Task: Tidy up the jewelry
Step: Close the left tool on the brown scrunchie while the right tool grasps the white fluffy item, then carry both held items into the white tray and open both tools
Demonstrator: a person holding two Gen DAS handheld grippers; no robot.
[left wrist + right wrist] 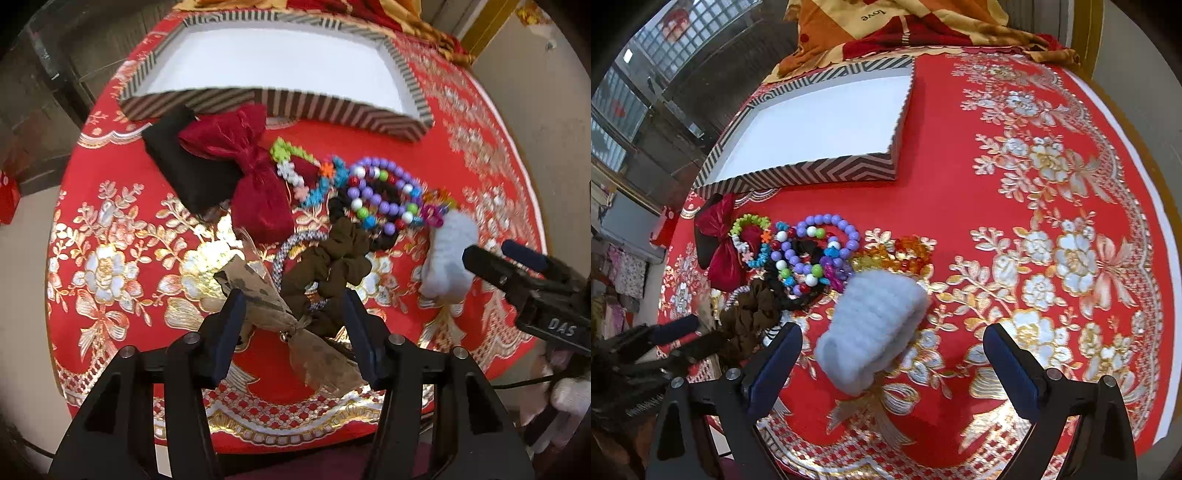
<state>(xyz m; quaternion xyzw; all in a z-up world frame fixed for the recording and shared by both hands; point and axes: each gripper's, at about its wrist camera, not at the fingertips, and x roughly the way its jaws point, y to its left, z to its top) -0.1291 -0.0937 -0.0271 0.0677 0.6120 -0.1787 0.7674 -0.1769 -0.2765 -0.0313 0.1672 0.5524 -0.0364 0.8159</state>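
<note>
A pile of jewelry lies on the red and gold tablecloth [122, 221]: purple bead bracelets [384, 195], a flower-bead bracelet [295, 173], a brown scrunchie [325, 266], a dark red pouch [255, 184], a black pouch [184, 162], a tan organza pouch [280, 306] and a white fluffy pouch [875, 325]. My left gripper [295, 325] is open, its jaws around the tan pouch's neck. My right gripper [894, 358] is open, with the white pouch between its jaws; it also shows in the left wrist view [506, 258].
A shallow striped box [820, 173] with a white inside stands behind the pile; it also shows in the left wrist view [332, 110]. Orange beads [905, 254] lie right of the bracelets. A patterned cloth [923, 26] lies at the far table edge.
</note>
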